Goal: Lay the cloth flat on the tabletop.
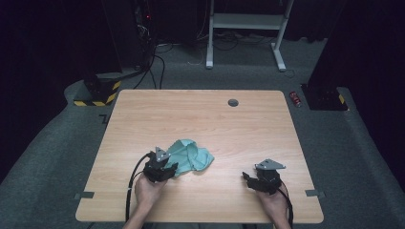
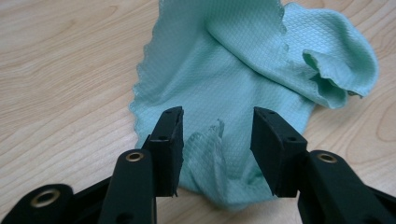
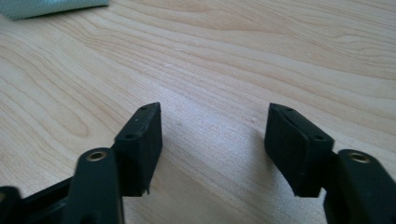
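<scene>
The green cloth [image 2: 243,70] lies crumpled on the table [image 1: 239,129] near its front left; the left gripper [image 2: 217,128] stands open over the cloth's near edge (a fold rises between the jaws, unpinched); the right gripper [image 3: 212,140] gapes wide over bare wood, well apart.
</scene>
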The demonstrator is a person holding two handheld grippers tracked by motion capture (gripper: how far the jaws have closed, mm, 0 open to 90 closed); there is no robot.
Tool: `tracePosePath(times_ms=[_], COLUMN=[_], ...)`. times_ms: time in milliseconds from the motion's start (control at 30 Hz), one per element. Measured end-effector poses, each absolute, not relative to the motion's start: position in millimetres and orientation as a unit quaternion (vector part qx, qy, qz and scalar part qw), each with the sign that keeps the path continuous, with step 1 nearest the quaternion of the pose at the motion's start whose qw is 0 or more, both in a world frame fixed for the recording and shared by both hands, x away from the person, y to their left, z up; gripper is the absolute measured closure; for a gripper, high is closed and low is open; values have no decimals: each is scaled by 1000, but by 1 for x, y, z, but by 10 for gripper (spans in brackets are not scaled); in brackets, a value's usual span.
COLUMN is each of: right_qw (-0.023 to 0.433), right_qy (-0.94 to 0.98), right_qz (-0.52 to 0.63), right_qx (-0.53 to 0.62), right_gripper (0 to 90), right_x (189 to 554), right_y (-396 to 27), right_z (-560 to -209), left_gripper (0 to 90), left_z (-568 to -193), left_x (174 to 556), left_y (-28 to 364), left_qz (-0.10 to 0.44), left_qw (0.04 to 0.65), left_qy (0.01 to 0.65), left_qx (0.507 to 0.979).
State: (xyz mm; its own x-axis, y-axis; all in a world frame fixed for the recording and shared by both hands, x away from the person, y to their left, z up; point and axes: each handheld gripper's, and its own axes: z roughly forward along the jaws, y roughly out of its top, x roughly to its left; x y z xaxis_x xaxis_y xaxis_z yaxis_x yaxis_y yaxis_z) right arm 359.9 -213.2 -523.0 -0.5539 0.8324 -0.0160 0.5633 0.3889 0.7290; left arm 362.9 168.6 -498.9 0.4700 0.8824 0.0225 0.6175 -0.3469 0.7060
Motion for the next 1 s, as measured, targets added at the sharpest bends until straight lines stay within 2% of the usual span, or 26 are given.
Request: tracePosePath(times_ms=[67, 100, 133, 167, 200, 467, 533, 733, 900, 1000], right_qw=[195, 195, 196, 196, 190, 159, 137, 101, 92, 89], right_qy=[811, 811, 814, 814, 822, 834, 841, 859, 867, 874], right_qz=[350, 350, 350, 350, 335, 400, 413, 411, 401, 390], right_qx=[427, 427, 420, 420, 418, 345, 320, 287, 280, 276], right_gripper=[487, 487, 599, 599, 653, 634, 622, 600, 574, 548], right_x=[361, 361, 362, 362, 365, 369, 374, 380, 382, 383], right_y=[-212, -212, -210, -210, -202, -159, -134, -92, -77, -69], right_z=[-523, -523, -522, -522, -517, -486, -479, -488, -494, -497], left_gripper=[534, 533, 533, 532, 531, 501, 490, 479, 471, 420], left_z=[-505, -505, -509, -509, -511, -518, -521, -526, -527, -527], left_x=[366, 366, 367, 367, 367, 370, 368, 365, 365, 365], left_y=[169, 169, 170, 170, 171, 176, 179, 180, 181, 181], left_qz=[205, 205, 205, 205, 206, 211, 215, 226, 230, 230], left_qw=[317, 317, 317, 317, 317, 319, 333, 352, 352, 350], left_qy=[477, 477, 484, 484, 485, 493, 493, 490, 490, 496], left_qx=[794, 794, 790, 790, 789, 782, 775, 765, 763, 761])
